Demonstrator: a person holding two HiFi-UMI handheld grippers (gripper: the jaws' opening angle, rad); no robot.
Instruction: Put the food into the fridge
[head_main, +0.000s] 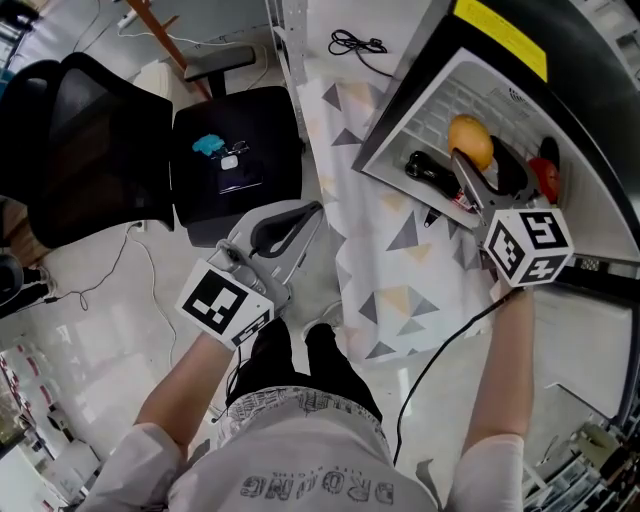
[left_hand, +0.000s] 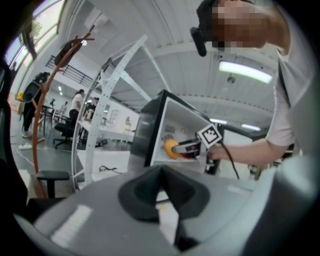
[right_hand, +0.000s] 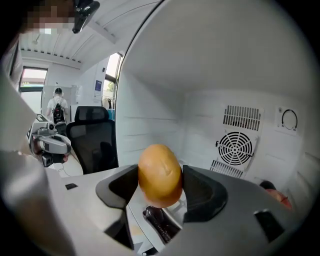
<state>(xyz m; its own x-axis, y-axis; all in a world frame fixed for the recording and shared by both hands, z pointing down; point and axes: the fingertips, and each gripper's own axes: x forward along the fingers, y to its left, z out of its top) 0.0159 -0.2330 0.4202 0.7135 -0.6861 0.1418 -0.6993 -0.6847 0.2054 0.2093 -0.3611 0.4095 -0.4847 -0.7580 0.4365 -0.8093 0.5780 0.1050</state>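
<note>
**A:** Where is the food?

**B:** The right claw (right_hand: 160, 182) is clamped on a round yellow food (right_hand: 159, 172), one jaw on each side. It is held in the air inside the open fridge (right_hand: 150, 85), with the white walls all around it.

**A:** What is already in there?

**B:** A dark thing (right_hand: 160, 222) lies on the fridge floor just under the food and the jaws, and it is the nearest thing in the way. A red thing (right_hand: 280, 197) sits low by the right wall, apart from the food. At the back wall there is a round fan grille (right_hand: 239, 146), well behind everything.

**A:** And the other hand?

**B:** The left claw (left_hand: 162, 172) has its jaws together with nothing between them. In the head view it hangs over the floor, off the table's (head_main: 320, 60) left edge and well apart from the fridge.

**A:** What is around it?

**B:** A cloth (head_main: 390, 250) with a triangle pattern covers the table, and the fridge stands at its right side. A black cable (head_main: 357, 43) lies coiled near the far edge. On the floor to the left stand a black chair (head_main: 90, 140) and a black stool (head_main: 235, 150). On the stool lies a blue thing (head_main: 208, 145), too small to make out.
</note>
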